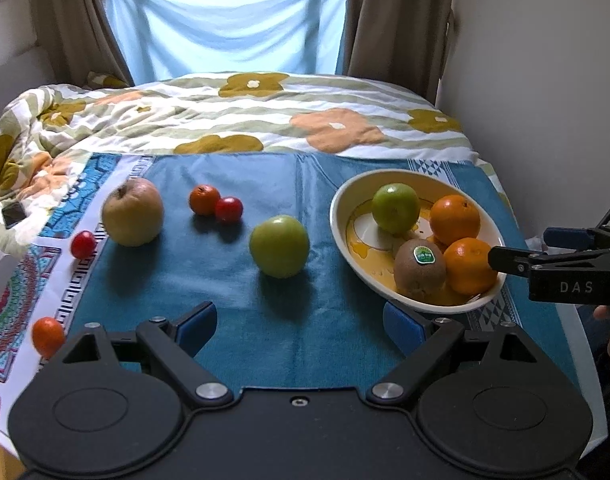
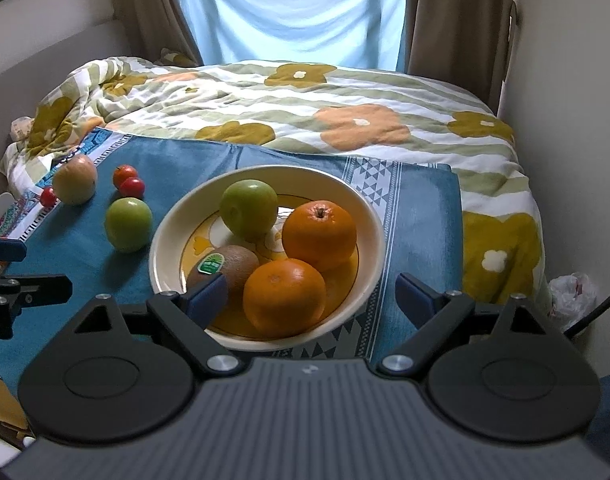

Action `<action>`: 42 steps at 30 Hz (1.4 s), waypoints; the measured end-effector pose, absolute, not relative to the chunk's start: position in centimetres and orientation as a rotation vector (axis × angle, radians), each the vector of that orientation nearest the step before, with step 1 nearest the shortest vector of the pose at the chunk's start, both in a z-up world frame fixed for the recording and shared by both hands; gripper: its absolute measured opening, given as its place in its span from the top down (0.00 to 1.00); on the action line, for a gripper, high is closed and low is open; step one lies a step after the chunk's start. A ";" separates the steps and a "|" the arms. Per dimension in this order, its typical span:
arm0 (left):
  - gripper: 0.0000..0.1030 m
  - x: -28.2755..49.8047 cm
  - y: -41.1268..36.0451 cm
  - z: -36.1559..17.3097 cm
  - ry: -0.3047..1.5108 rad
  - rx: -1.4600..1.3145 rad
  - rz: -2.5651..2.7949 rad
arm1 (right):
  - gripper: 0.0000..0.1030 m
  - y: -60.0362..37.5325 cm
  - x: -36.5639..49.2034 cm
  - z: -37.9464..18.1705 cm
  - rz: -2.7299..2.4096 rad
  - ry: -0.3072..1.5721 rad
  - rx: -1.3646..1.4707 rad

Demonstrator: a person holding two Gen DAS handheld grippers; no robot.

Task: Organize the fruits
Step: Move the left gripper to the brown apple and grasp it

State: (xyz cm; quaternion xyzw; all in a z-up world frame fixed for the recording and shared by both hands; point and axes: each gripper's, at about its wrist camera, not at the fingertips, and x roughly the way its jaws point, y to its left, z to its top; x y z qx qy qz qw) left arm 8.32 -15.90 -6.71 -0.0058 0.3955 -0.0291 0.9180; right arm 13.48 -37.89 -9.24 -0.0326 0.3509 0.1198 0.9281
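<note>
Both claws are spread wide and carry nothing. My left claw [image 1: 299, 320] hovers over the blue cloth [image 1: 233, 280], aimed at the loose green apple [image 1: 279, 246] just left of the bowl [image 1: 341, 220] — I'd centre it between the pads, then close gently so it can't roll. My right claw [image 2: 311, 294] hangs over the bowl's near rim, which already holds 4 fruits. Only the left view shows the small orange fruit [image 1: 48, 336] at the near left.
</note>
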 end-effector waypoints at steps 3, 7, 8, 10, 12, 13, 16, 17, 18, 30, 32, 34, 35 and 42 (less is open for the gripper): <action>0.10 7.7 -15.2 -5.9 0.796 -0.014 -0.045 | 0.00 -37.6 13.0 -8.6 0.249 0.718 -0.068; 0.10 6.8 -13.9 -4.6 0.772 -0.015 -0.018 | 0.00 -37.1 12.3 -7.8 0.260 0.725 -0.052; 0.10 6.7 -13.6 -4.3 0.766 -0.013 -0.011 | 0.00 -36.8 12.2 -7.6 0.264 0.729 -0.046; 0.09 6.3 -12.6 -3.7 0.754 -0.008 0.003 | 0.00 -36.2 12.0 -7.2 0.264 0.736 -0.043; 0.09 6.0 -11.5 -3.1 0.747 -0.006 0.016 | 0.00 -35.5 11.7 -6.7 0.265 0.739 -0.038; 0.08 6.0 -10.9 -2.8 0.745 -0.007 0.019 | 0.00 -35.1 11.6 -6.4 0.263 0.741 -0.032; 0.07 6.0 -9.1 -2.2 0.741 -0.001 0.019 | 0.00 -33.9 11.3 -5.9 0.259 0.753 -0.016; 0.07 6.1 -8.4 -2.0 0.741 0.003 0.016 | 0.00 -33.3 11.3 -5.6 0.257 0.756 -0.011; 0.07 6.2 -7.9 -1.8 0.741 0.007 0.012 | 0.00 -32.7 11.2 -5.4 0.254 0.757 -0.007; 0.02 9.9 -1.3 -1.7 0.755 0.186 -0.060 | 0.00 -24.3 11.5 -4.8 0.196 0.794 0.081; 0.02 10.8 -0.2 -2.0 0.754 0.214 -0.087 | 0.00 -22.8 11.7 -5.1 0.178 0.804 0.099; 0.02 11.7 0.9 -2.2 0.757 0.231 -0.119 | 0.00 -21.6 12.1 -5.5 0.155 0.811 0.112; 0.02 12.2 1.4 -2.4 0.760 0.239 -0.135 | 0.00 -21.0 12.2 -5.6 0.143 0.814 0.118; 0.02 16.3 4.3 -4.1 0.797 0.242 -0.263 | 0.00 -18.2 13.5 -7.5 0.035 0.840 0.196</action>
